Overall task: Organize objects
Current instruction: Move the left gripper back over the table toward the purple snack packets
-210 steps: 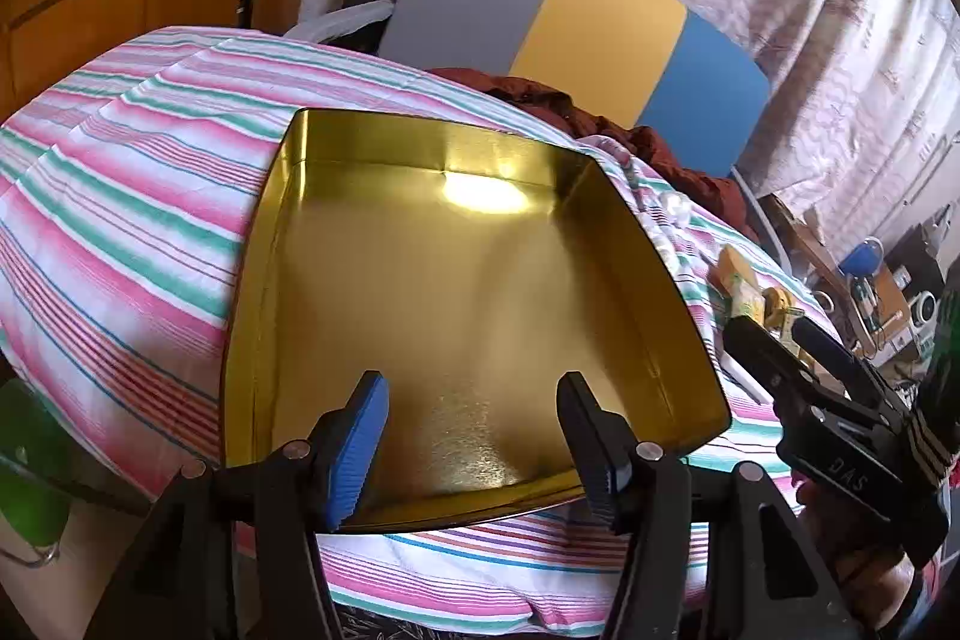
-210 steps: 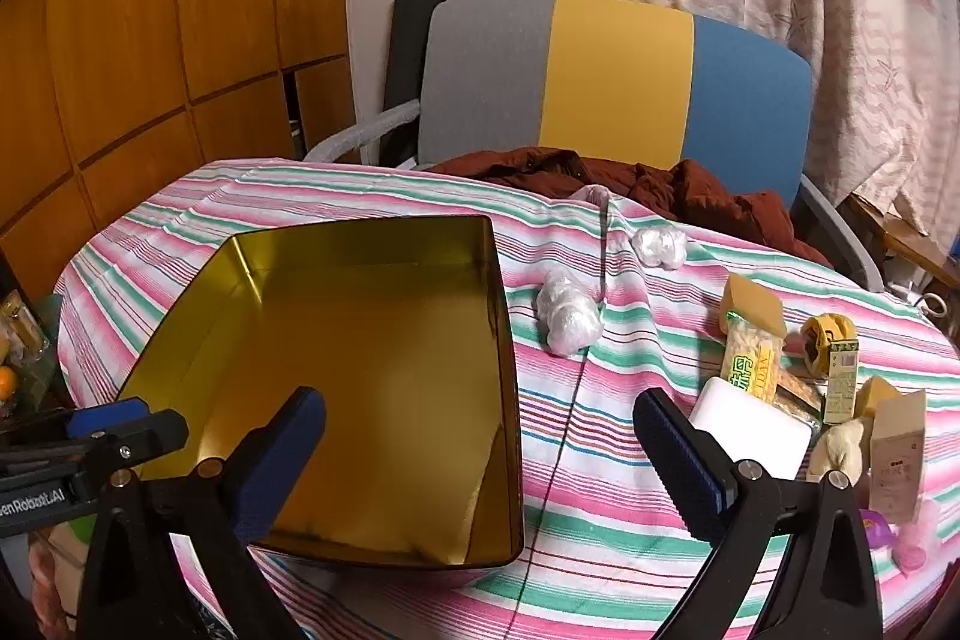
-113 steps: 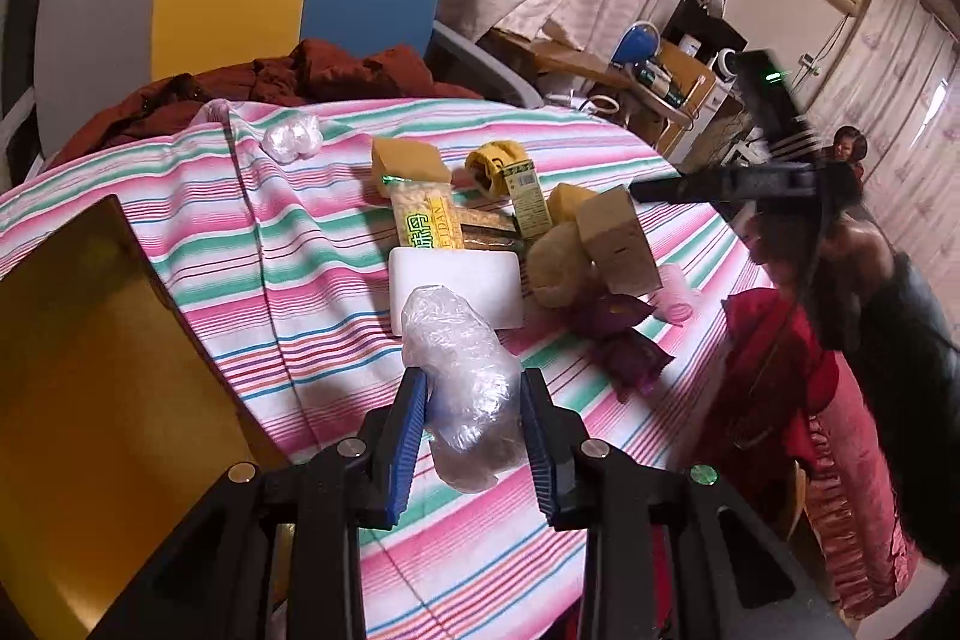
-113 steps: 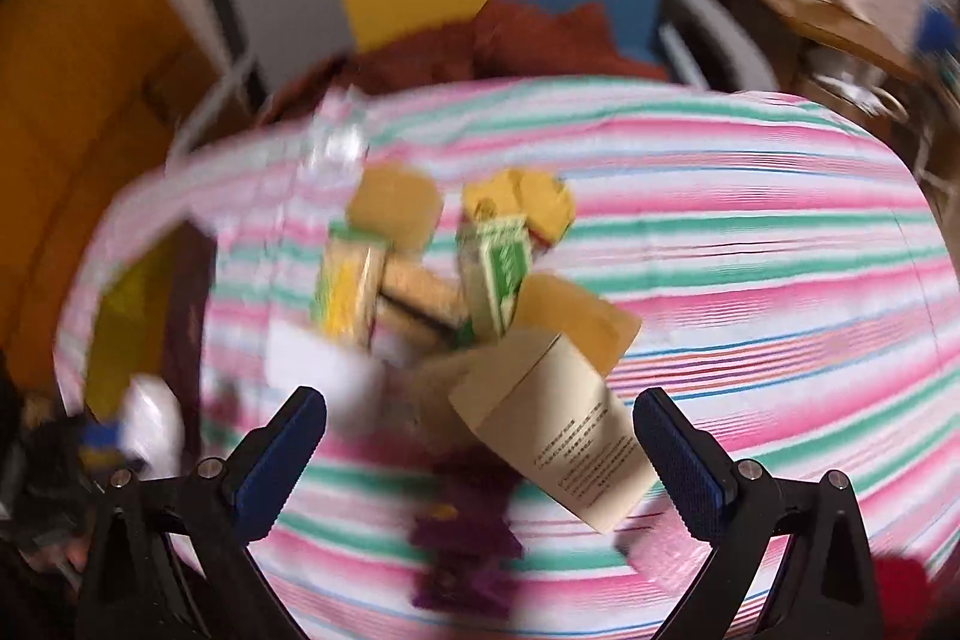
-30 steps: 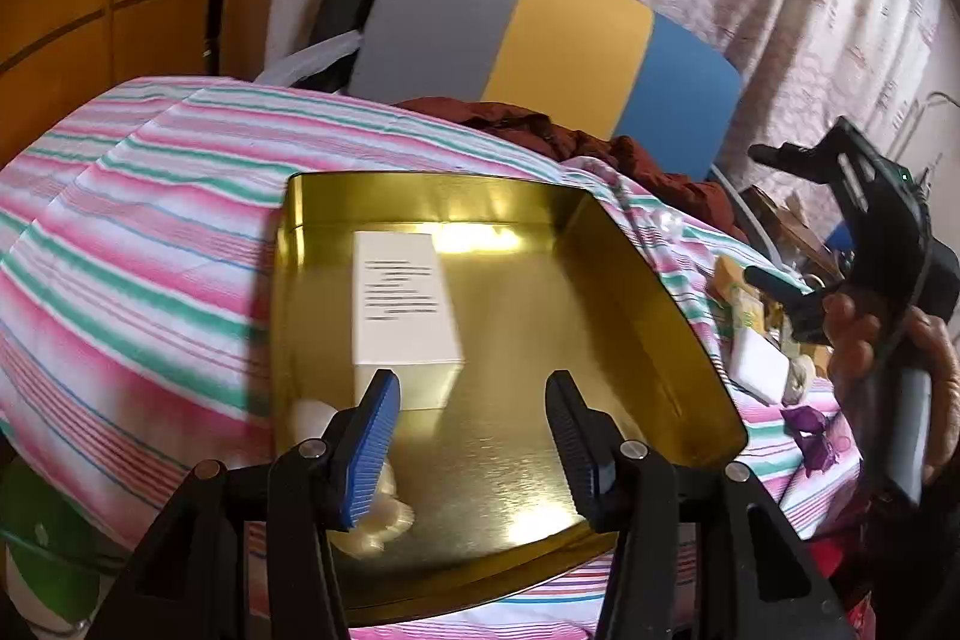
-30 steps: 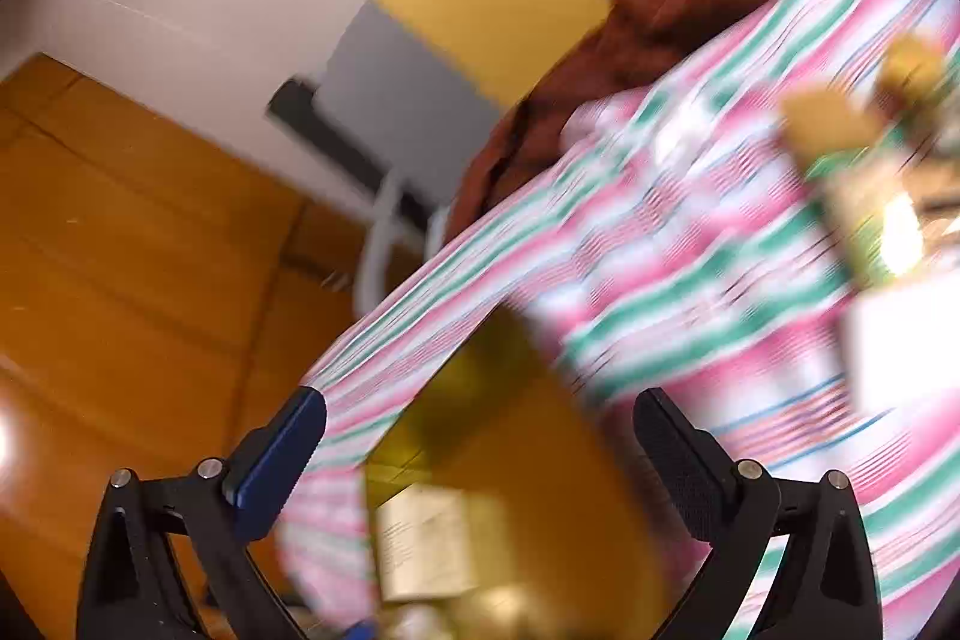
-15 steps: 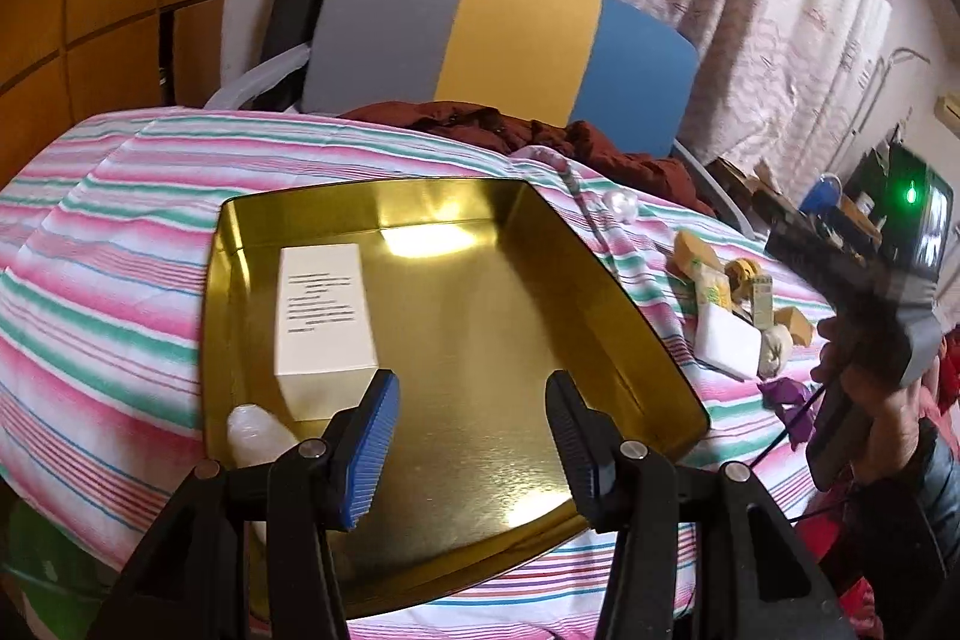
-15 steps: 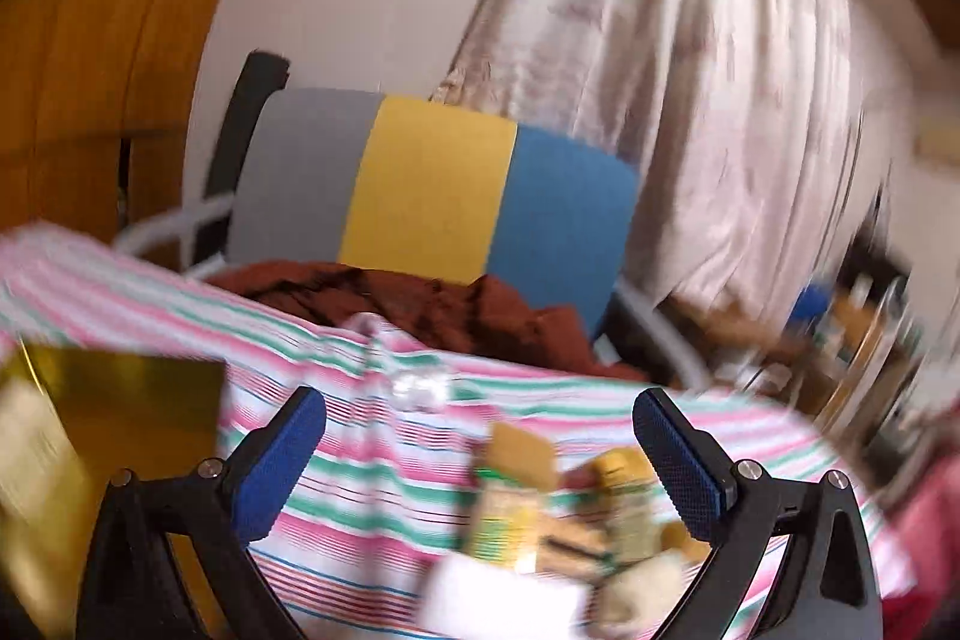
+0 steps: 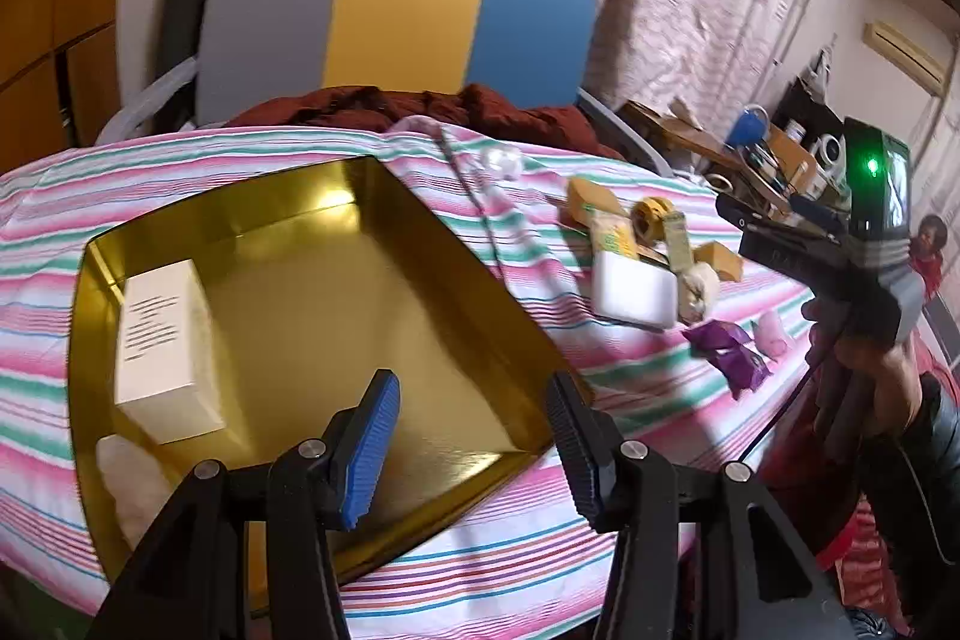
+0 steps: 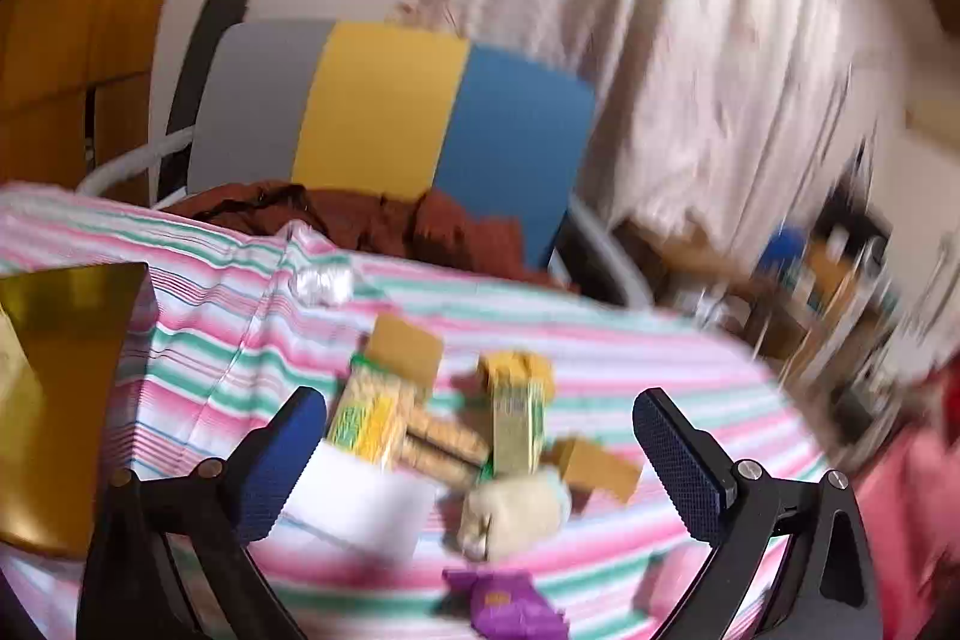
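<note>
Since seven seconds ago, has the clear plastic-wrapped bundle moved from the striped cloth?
Yes. The plastic-wrapped bundle now lies in the gold tray, at its near left corner, beside the white box.

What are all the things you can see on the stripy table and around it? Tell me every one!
Tin tray: one, gold, left on the table.
Box: one, cream, inside the tray, left side.
Plastic-wrapped bundle: one, whitish, tray's near left corner.
Flat pad: one, white, on the cloth right of the tray.
Snack packets: several, yellow and green, behind the pad.
Tan blocks: about two, among the packets.
Purple wrappers: two, near the right edge.
Clear wrap ball: one, far side.
Tablecloth: pink, green, white stripes.
Chair: grey, yellow, blue, behind.
Left gripper: open, empty.
Right gripper: open, empty.
</note>
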Available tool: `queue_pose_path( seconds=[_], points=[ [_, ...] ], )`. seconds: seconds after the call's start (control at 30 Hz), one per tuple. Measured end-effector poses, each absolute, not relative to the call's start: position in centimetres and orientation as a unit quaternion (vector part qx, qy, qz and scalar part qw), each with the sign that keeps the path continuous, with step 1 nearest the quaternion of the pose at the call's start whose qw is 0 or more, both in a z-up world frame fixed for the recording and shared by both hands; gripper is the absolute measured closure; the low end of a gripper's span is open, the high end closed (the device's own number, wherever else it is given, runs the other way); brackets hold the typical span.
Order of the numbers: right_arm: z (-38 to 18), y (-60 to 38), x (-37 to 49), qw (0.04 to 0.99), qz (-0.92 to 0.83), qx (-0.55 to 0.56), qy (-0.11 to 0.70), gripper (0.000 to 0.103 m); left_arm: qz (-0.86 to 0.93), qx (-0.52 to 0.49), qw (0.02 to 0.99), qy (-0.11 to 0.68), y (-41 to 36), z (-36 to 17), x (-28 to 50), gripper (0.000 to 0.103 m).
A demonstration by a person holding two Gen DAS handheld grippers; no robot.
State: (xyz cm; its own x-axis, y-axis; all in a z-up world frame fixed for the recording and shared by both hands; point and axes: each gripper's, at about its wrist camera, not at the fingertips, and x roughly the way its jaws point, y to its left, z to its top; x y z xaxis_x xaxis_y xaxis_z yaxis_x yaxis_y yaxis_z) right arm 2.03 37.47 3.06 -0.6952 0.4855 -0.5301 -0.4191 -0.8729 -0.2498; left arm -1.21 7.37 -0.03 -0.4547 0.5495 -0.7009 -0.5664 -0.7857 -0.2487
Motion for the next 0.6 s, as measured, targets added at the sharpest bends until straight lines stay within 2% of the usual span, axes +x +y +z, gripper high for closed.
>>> queue_pose_path(
  seconds=[0.17,0.23,0.4,0.6],
  points=[
    [2.3,40.7,3.8,0.199,0.911,-0.358,0.052,0.0,0.853,-0.406,0.328,0.024,8.8,0.3,-0.8,0.051],
    [1.8,41.2,4.4,0.18,0.907,-0.373,0.079,0.0,0.856,-0.405,0.32,0.032,9.2,0.4,-0.7,0.047],
    [0.9,40.7,5.5,0.16,0.899,-0.4,0.081,0.0,0.859,-0.407,0.306,0.052,10.2,0.4,-0.8,0.044],
    [1.0,42.0,7.1,0.182,0.893,-0.403,0.088,0.0,0.86,-0.396,0.311,0.08,11.8,0.9,-0.3,0.043]
  ],
)
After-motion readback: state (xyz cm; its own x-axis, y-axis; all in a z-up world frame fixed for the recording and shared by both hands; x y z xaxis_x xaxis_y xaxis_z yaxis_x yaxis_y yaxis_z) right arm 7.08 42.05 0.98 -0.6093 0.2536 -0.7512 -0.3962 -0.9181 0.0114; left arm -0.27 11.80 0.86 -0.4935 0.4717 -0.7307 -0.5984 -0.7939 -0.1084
